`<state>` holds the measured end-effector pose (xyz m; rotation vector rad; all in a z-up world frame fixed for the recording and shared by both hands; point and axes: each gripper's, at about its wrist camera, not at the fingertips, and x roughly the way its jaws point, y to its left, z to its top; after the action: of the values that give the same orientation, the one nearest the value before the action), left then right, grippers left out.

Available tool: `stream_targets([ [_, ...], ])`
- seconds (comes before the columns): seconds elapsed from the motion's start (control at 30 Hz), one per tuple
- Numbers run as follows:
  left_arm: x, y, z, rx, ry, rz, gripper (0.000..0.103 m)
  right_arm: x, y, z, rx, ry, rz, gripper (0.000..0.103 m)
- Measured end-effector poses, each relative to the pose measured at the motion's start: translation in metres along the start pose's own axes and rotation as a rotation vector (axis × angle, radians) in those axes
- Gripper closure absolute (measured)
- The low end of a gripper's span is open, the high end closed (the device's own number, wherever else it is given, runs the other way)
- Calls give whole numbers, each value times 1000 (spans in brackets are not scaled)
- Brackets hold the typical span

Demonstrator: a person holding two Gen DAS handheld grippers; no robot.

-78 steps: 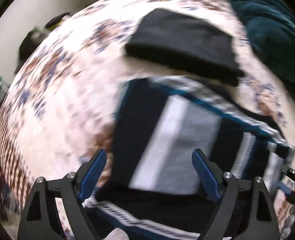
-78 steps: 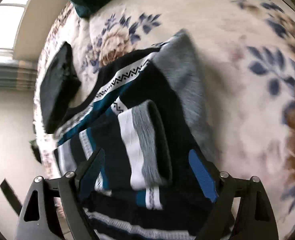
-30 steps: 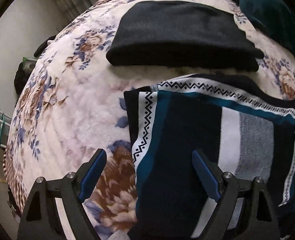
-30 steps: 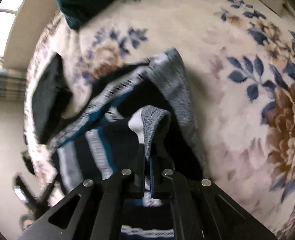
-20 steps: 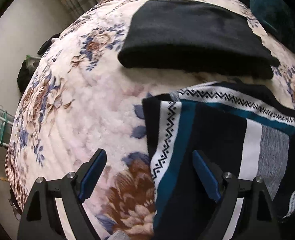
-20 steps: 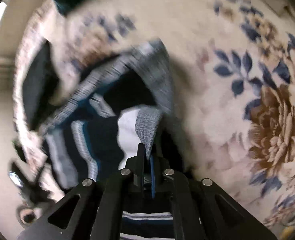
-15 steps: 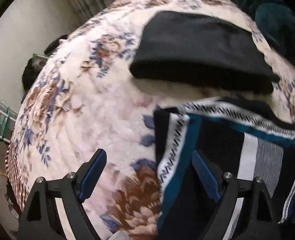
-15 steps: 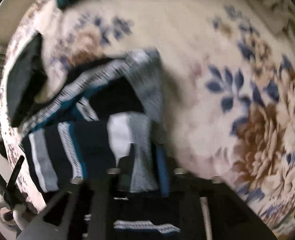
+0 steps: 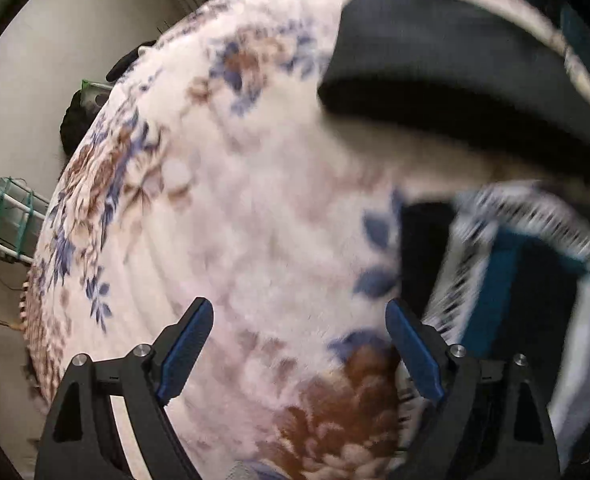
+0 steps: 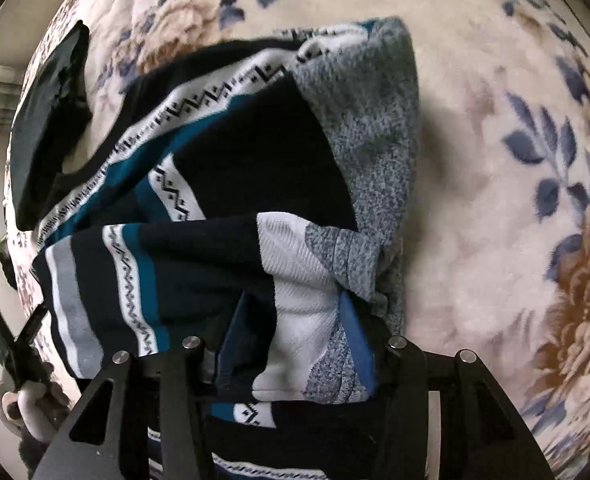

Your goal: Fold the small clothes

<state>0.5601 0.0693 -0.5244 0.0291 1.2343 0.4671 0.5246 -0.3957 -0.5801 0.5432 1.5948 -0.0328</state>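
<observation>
Loosely, sweater (image 10: 231,184) sleeve lies between right gripper (image 10: 295,332) fingers (parted).

Sweater (image 10: 231,184): navy body, teal band, white stripes with black zigzag motif, heather-grey panel, plain white block. Blanket (image 9: 223,208): cream plush, brown blooms, blue leaves. Folded garment (image 9: 447,64): plain black. Left gripper (image 9: 299,344) and right gripper (image 10: 291,336): black frames, blue pads.

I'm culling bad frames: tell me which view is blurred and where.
Left wrist view: motion blur smears the striped sweater and black folded garment; the left gripper stays sharp. Right wrist view: mostly sharp on the sweater, floral blanket softening at the right edge.
</observation>
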Motion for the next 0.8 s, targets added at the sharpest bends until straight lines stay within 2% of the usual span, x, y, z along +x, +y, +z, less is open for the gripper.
stream_targets([
  [0.1,-2,-10,18,3,-12,-31,14,-18,4,2,-17,-64,11,52],
  [0.23,33,-32,34,86,19,65,14,-8,1,4,-7,-45,-10,52],
  [0.3,44,-38,39,112,41,76,14,1,-4,7,17,-17,-23,54],
  [0.4,26,-35,46,116,0,66,14,-9,-3,9,36,-10,-13,53],
  [0.53,-14,-28,39,106,-81,24,14,-44,-7,10,37,-100,-51,52],
  [0.63,-29,-34,31,119,-103,1,14,-32,-26,7,74,-35,-72,50],
  [0.7,-29,-42,21,155,-106,5,14,-18,-38,0,103,-4,-44,95],
  [0.8,-15,-50,8,188,-82,47,14,-18,-47,-3,105,-30,-47,97],
])
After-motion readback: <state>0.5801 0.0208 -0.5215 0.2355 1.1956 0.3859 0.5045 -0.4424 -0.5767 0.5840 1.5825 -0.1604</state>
